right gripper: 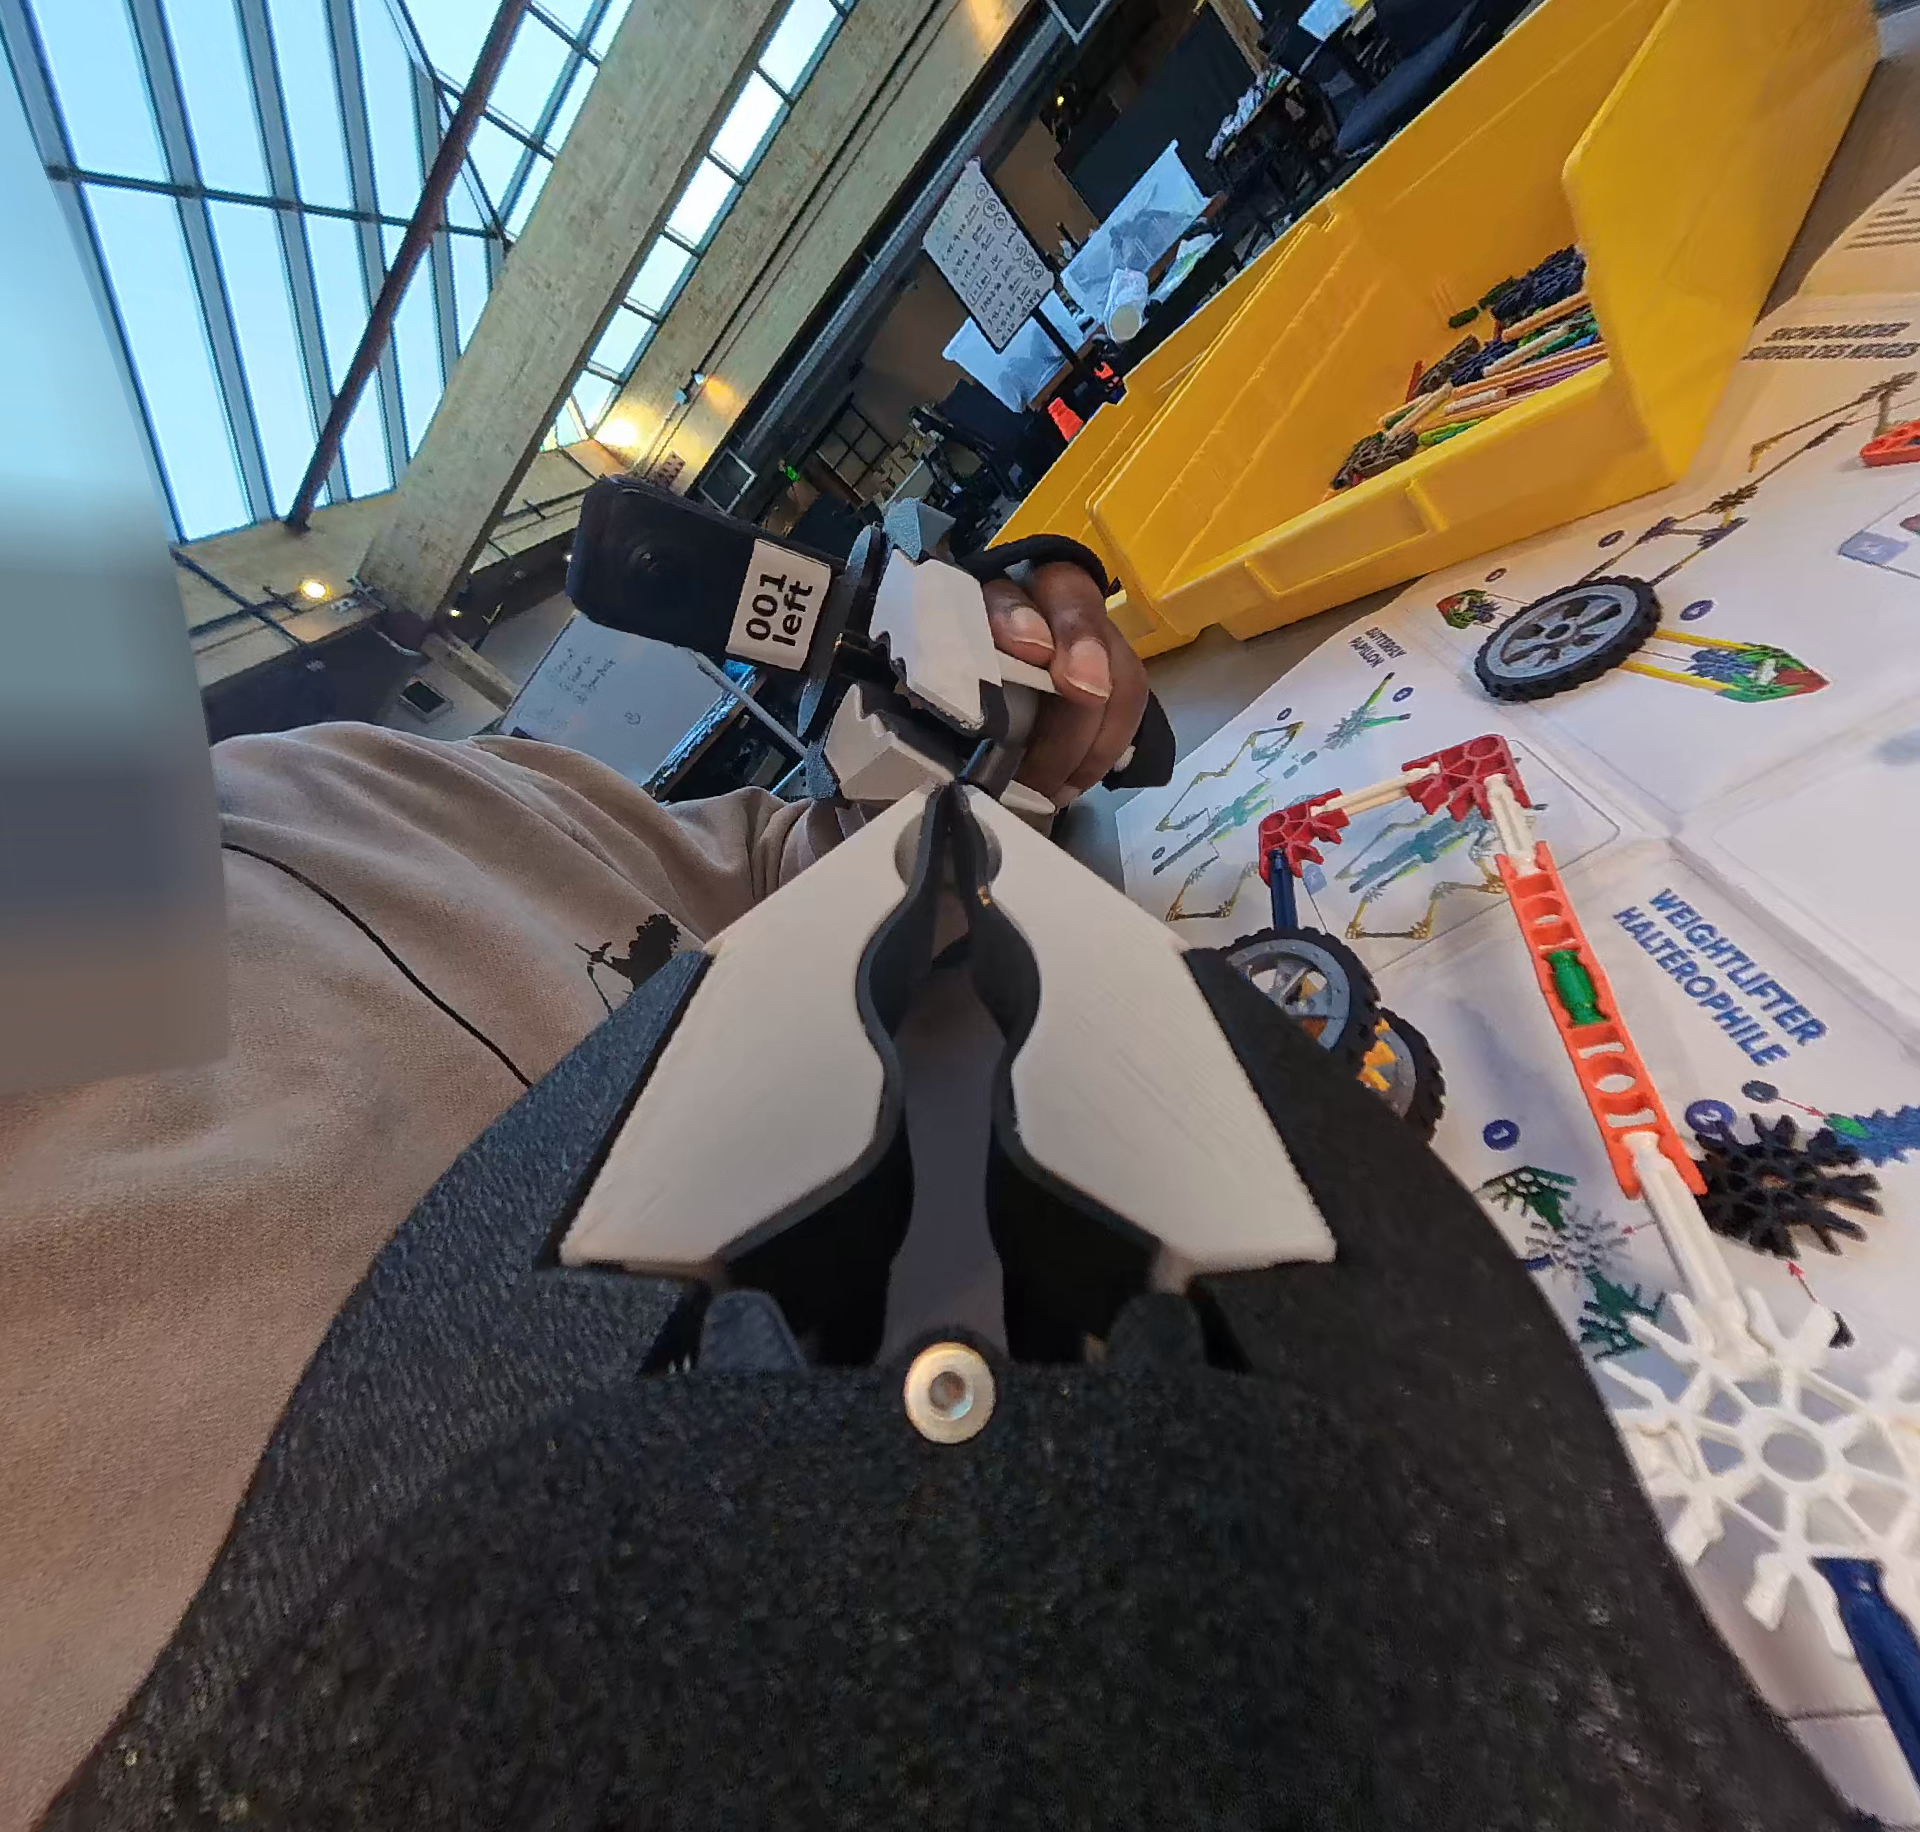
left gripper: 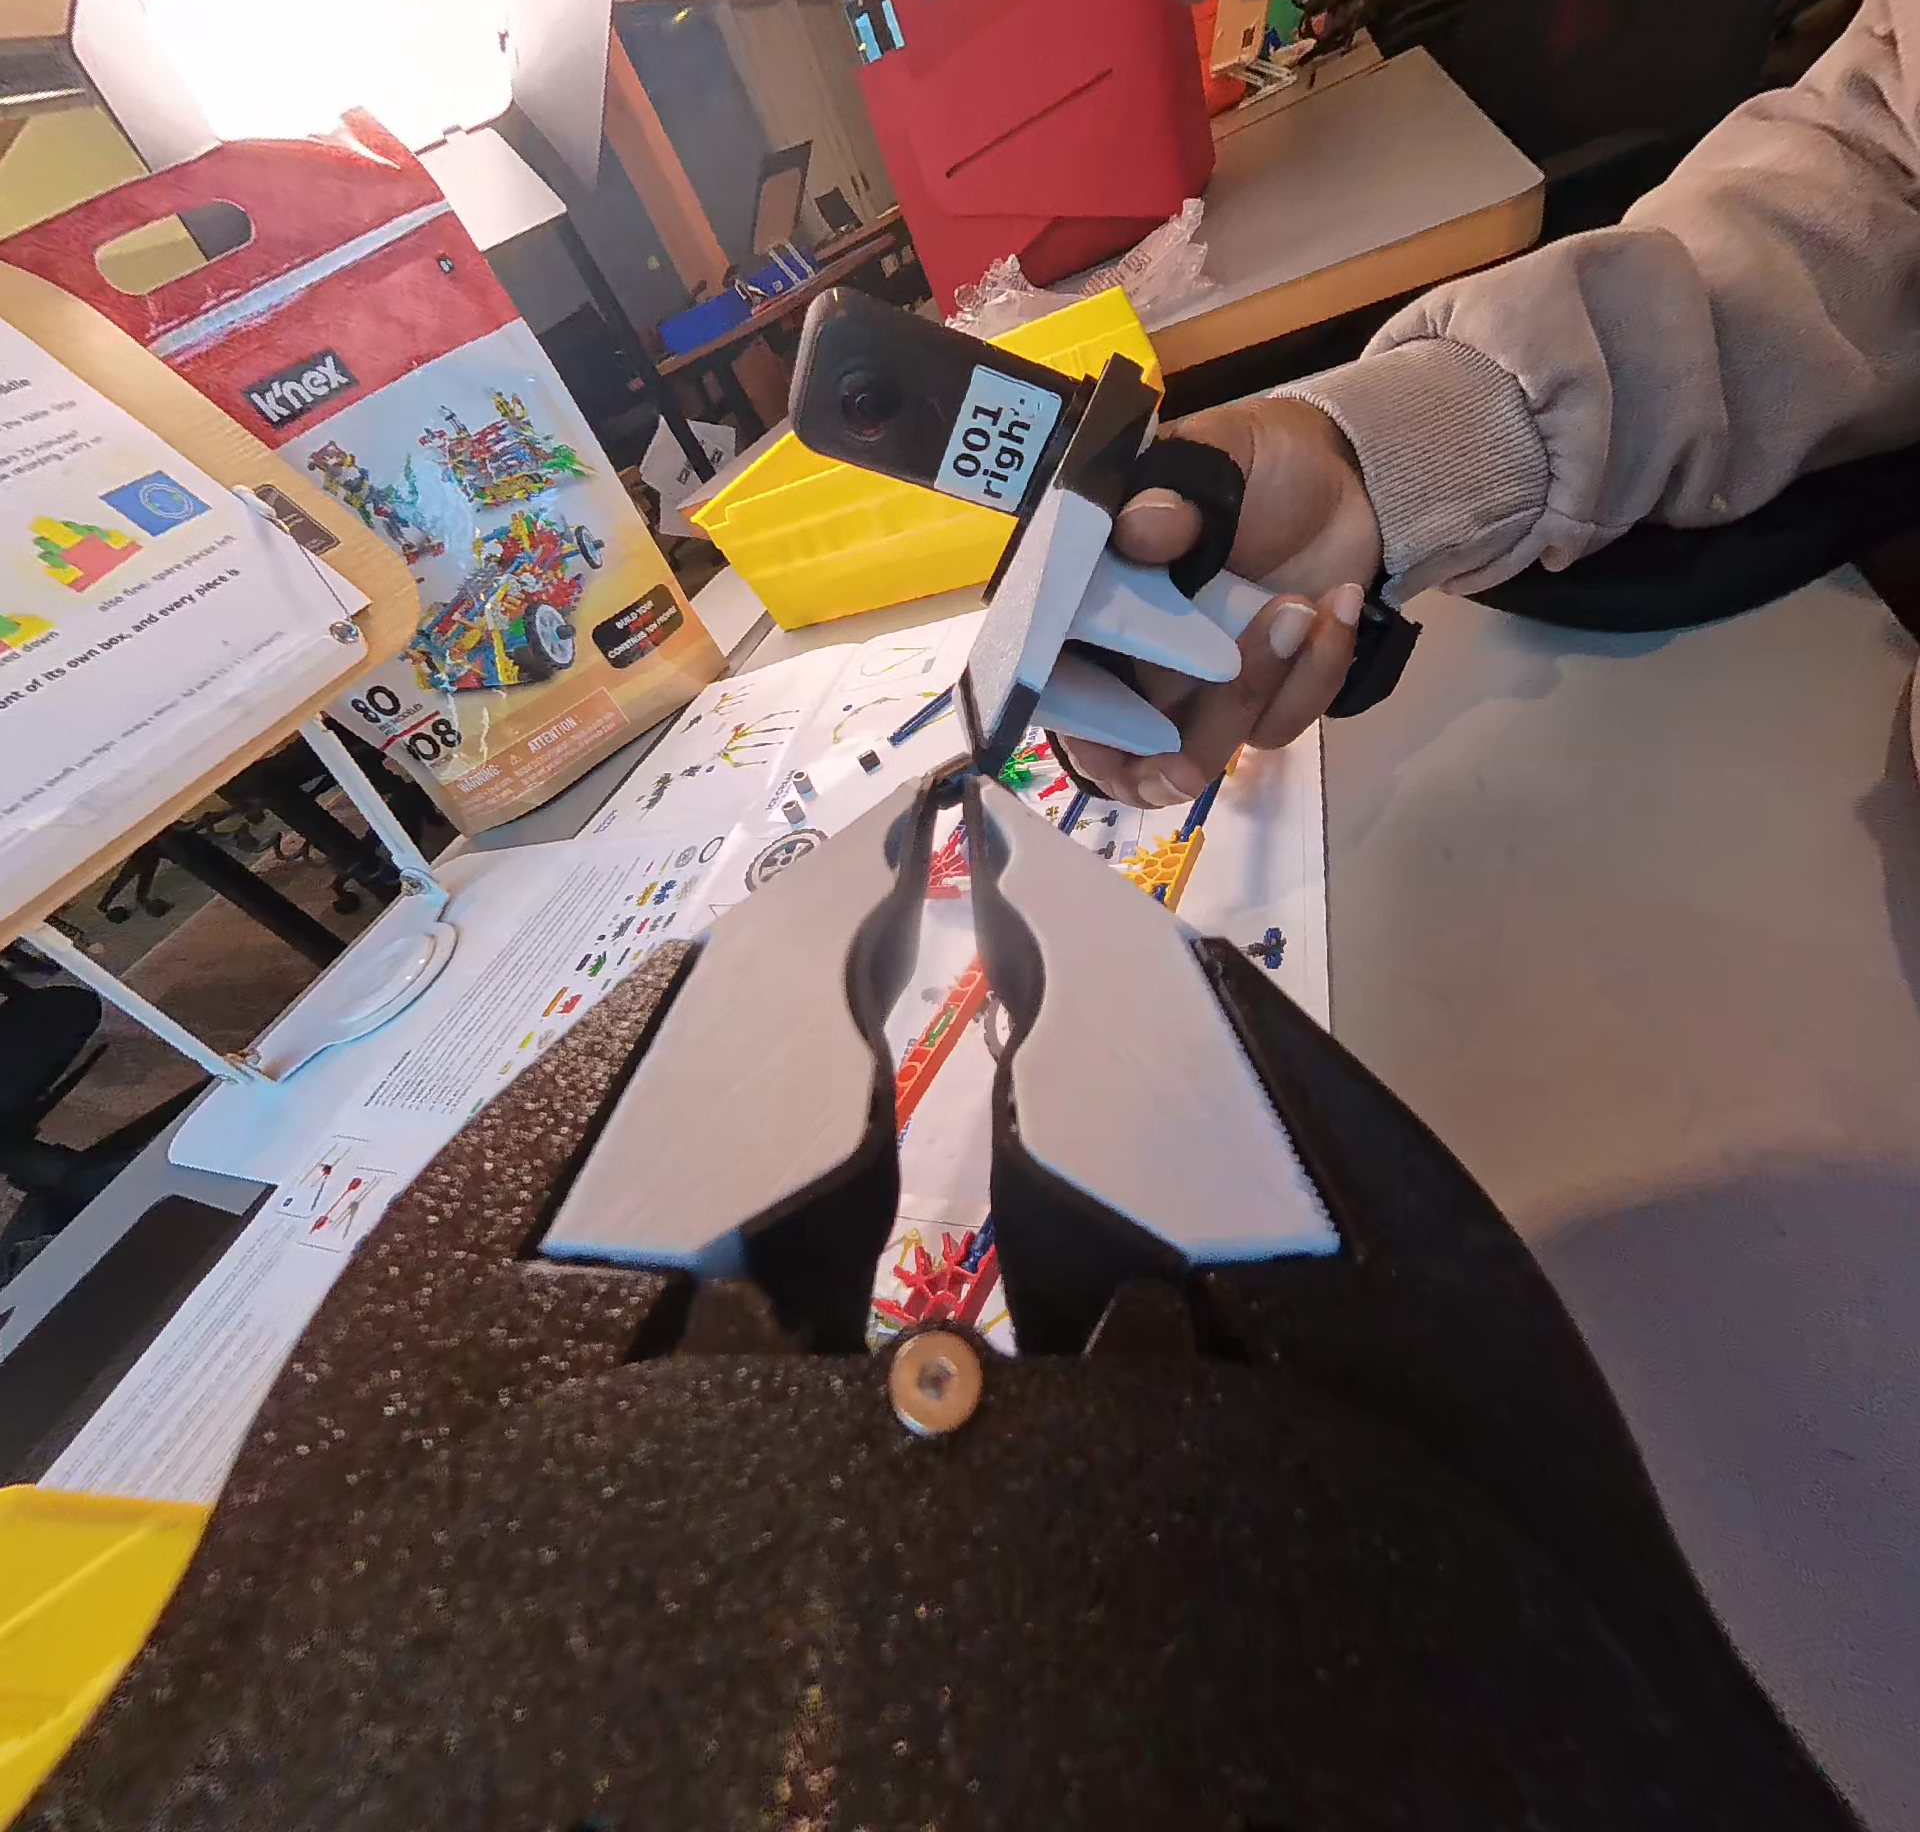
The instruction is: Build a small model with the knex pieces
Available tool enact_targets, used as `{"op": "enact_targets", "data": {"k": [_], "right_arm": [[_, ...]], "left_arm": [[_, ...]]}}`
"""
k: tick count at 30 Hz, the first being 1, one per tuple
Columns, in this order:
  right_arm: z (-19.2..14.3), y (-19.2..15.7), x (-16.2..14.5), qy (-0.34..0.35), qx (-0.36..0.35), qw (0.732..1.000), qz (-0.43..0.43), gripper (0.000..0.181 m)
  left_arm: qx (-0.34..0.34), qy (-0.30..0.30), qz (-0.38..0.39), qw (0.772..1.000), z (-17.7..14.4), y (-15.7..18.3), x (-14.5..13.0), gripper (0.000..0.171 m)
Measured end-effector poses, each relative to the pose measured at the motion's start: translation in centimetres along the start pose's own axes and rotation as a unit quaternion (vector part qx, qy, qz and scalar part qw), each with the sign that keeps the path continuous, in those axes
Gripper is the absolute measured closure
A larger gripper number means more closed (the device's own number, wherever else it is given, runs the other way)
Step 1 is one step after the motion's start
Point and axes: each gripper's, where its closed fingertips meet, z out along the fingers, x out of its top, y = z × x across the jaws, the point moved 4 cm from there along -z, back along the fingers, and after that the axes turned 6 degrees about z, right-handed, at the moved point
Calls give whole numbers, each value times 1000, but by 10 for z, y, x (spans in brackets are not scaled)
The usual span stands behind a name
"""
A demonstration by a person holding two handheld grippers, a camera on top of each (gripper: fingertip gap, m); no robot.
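My left gripper (left gripper: 948, 795) and my right gripper (right gripper: 951, 800) meet tip to tip above the instruction sheet (left gripper: 623, 909). Both look shut, each on an end of a thin dark rod (left gripper: 977, 826) that runs between them. The right gripper (left gripper: 982, 754) comes in from the upper right, held by a hand in a beige sleeve. In the right wrist view the left gripper (right gripper: 961, 769) faces me just beyond my tips. Below lies a part-built toy model (right gripper: 1558, 961) of red connectors, white rods, an orange strip and grey wheels (right gripper: 1299, 982).
A black connector (right gripper: 1787, 1195) and a white snowflake connector (right gripper: 1787, 1450) lie on the sheet (right gripper: 1766, 847). A yellow bin (right gripper: 1455, 494) with several loose pieces stands behind, also in the left wrist view (left gripper: 862, 535). A toy box (left gripper: 468, 494) and a paper stand (left gripper: 156, 556) are at the left. The grippers are tip to tip, or close to it.
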Motion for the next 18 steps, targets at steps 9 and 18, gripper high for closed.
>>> {"op": "enact_targets", "data": {"k": [9, 18], "right_arm": [[-1, -2, 0, -7, -29, 996, -83, 181], [-4, 25, -8, -57, -138, 982, -116, 181]], "left_arm": [[-6, 24, -44, 999, 0, -3, 0, 171], [-4, -86, -60, 994, 17, -1, -35, 171]]}}
